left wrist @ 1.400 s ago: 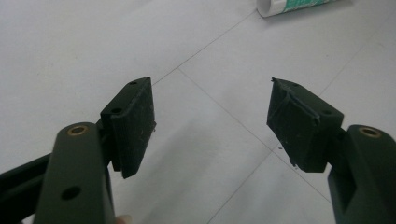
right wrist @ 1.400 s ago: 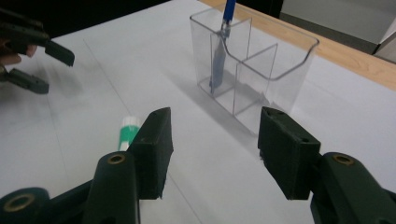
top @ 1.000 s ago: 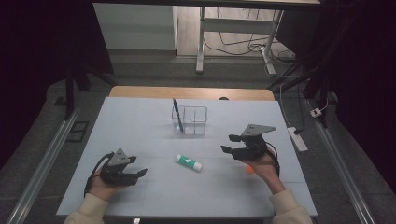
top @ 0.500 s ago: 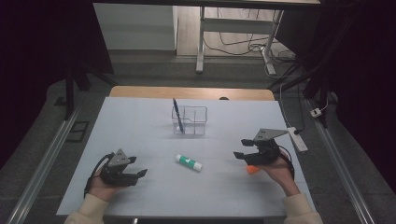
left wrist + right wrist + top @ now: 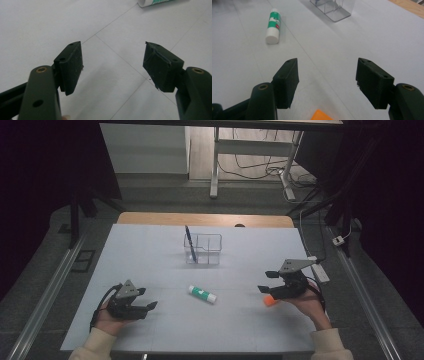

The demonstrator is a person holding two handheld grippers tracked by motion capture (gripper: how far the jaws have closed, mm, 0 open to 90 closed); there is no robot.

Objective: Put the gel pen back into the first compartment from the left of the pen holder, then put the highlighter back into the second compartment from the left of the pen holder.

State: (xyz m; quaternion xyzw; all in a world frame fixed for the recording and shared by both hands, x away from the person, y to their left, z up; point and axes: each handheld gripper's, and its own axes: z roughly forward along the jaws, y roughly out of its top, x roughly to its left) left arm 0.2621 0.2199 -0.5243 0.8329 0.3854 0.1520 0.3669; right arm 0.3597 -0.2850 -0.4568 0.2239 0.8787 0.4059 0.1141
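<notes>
Right gripper (image 5: 269, 281), lower right: jaws just opening, wide, empty, above small orange block (image 5: 269, 301). Left gripper (image 5: 146, 298), lower left: wide open, empty. Probably light, rigid, slick; best pinched across flat sides.

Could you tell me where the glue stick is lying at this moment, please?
In the high view the glue stick lies flat near the table's middle, between the two grippers, in front of the clear organizer holding a pen.

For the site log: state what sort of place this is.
Probably a lab or office data-recording station: a white-topped table under a fixed camera, a desk frame with loose cables behind, and a clear organizer.
</notes>
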